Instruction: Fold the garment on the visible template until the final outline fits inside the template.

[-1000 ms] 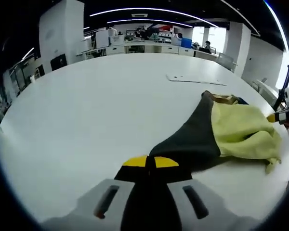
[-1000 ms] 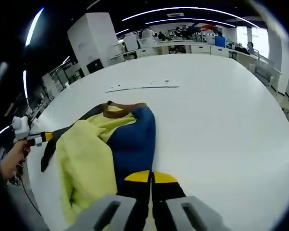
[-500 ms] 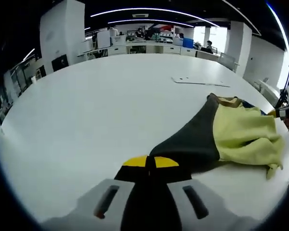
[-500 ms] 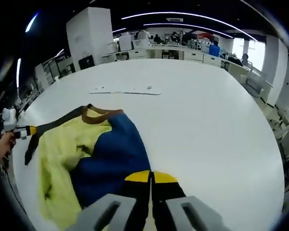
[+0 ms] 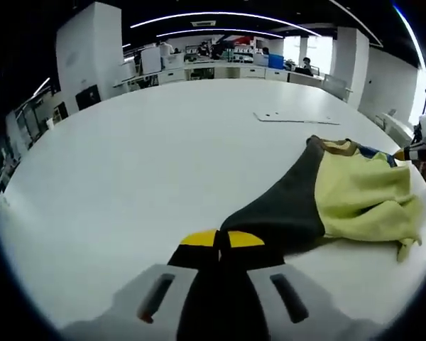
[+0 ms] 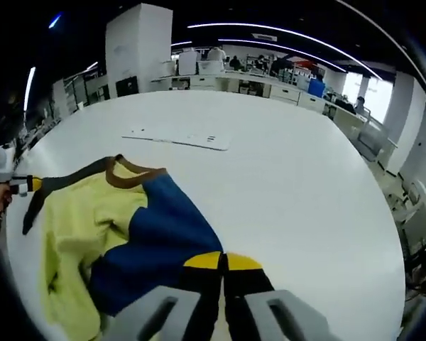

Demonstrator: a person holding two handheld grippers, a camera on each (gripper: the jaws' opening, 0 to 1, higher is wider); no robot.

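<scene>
Left gripper view shows the left gripper with its yellow-tipped jaws pressed together on the dark sleeve of the garment, which stretches away toward 2 o'clock over the white table. The yellow body of the garment lies bunched at 3 o'clock, and beyond it at 1 o'clock rests the flat white template, well apart from the cloth. In the right gripper view, the right gripper is also clamped, on the blue sleeve of the garment, which spreads toward 10 o'clock; the left gripper appears at 9 o'clock, pinching the far dark sleeve. The template lies at 12 o'clock, not touched by the garment.

The garment seems light and very soft (it sags and wrinkles between the two holds), so I judge it will slide easily on the smooth table but will not keep a shape alone. Sleeve ends are good holds for spreading; for folding, the hem or shoulders would probably control it better. It is not yet on the template.
</scene>
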